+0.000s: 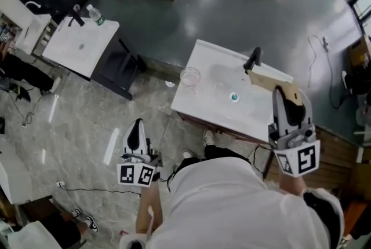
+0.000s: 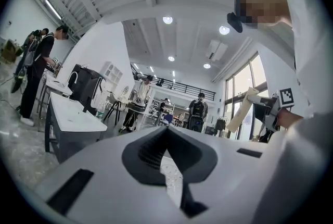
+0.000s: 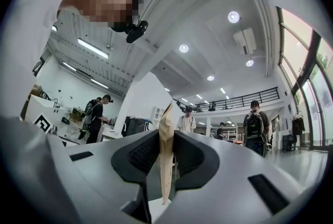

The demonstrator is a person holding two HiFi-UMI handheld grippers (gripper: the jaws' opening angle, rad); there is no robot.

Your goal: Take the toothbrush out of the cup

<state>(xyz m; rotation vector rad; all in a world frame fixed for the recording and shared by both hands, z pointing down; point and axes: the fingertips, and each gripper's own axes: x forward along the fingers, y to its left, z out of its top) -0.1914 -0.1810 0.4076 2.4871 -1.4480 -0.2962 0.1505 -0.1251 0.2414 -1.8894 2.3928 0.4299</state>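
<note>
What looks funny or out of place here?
Only the toothbrush. It is pinched in the right gripper, up in the air over the white counter. It is not in the clear cup, which stands upright near the counter's left edge. Nothing looks spilled or broken.

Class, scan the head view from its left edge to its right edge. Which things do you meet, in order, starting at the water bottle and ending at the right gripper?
water bottle → left gripper → clear cup → black tap → right gripper
</note>
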